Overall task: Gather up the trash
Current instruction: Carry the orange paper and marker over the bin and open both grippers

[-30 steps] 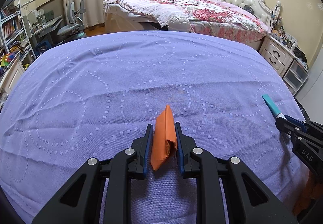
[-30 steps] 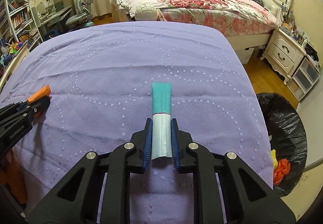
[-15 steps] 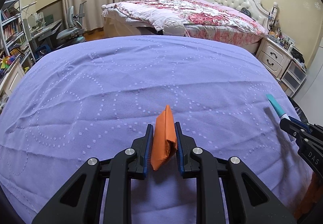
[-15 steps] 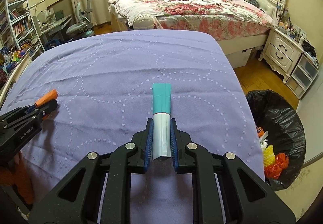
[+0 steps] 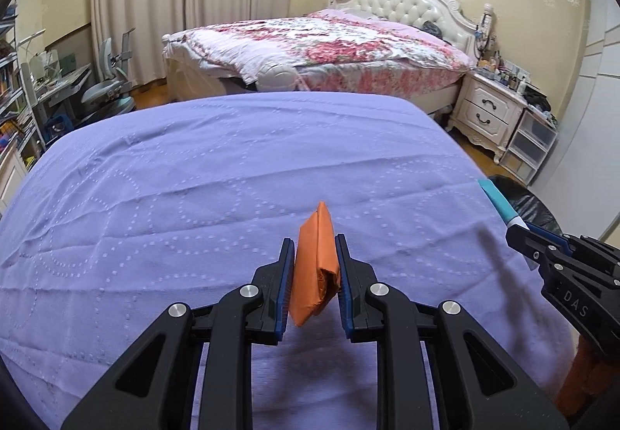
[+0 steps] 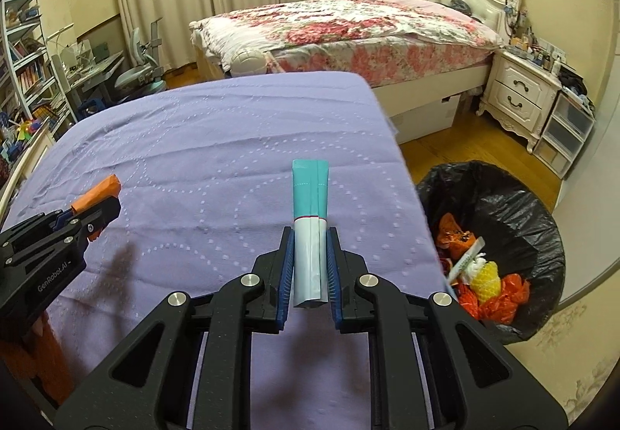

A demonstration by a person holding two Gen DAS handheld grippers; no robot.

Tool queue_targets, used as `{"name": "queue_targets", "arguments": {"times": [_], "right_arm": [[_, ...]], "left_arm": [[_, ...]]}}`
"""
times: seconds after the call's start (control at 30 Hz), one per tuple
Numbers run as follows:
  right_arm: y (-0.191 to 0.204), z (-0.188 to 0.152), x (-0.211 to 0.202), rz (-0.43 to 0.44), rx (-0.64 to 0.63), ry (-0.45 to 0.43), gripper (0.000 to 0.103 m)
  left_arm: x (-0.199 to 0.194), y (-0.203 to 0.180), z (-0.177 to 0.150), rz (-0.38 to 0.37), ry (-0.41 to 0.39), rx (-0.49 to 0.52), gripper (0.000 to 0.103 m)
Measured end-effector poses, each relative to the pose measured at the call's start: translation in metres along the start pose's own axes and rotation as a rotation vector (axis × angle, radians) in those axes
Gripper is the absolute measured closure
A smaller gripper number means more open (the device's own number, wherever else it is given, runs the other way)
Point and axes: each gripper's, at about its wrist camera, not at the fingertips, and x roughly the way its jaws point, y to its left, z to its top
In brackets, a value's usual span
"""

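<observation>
The left tongs (image 5: 312,267) pinch a folded orange wrapper (image 5: 316,263) above the purple tabletop (image 5: 193,178); the right tongs (image 6: 310,261) clamp a teal-and-white packet (image 6: 310,220). Beside it, the black-lined bin (image 6: 503,205) holds orange, yellow and white scraps.

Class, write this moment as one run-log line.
left gripper: shut on orange wrapper | right gripper: shut on teal packet | trash bin: right, open
</observation>
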Motion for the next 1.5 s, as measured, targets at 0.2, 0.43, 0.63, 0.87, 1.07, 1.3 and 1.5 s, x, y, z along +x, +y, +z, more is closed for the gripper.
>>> {"name": "queue_targets", "arguments": {"times": [0.2,0.43,0.63,0.87,1.07,1.3,1.5], "right_arm": [[-0.030,0.001,-0.019,-0.043,0.045,-0.042,0.087],[-0.069,0.001,-0.032,-0.107,0.099,-0.074,0.087],[-0.101,0.003,-0.039,-0.167,0.142,-0.097,0.087],[-0.134,0.004,-0.035,-0.223,0.191,-0.110,0.087],[-0.159,0.008,-0.027,-0.264,0.229,-0.120,0.087],[-0.181,0.011,-0.014,-0.302,0.270,-0.123,0.087],[-0.191,0.009,-0.004,-0.343,0.290,-0.117,0.087]], "left_arm": [[-0.006,-0.035,0.006,-0.055,-0.028,0.045,0.081],[-0.009,-0.084,0.018,-0.121,-0.065,0.118,0.081],[-0.002,-0.123,0.028,-0.180,-0.080,0.166,0.081],[0.015,-0.164,0.037,-0.224,-0.077,0.215,0.081],[0.036,-0.191,0.049,-0.242,-0.071,0.237,0.081],[0.056,-0.217,0.062,-0.245,-0.064,0.258,0.081],[0.070,-0.233,0.064,-0.244,-0.048,0.279,0.081]]}}
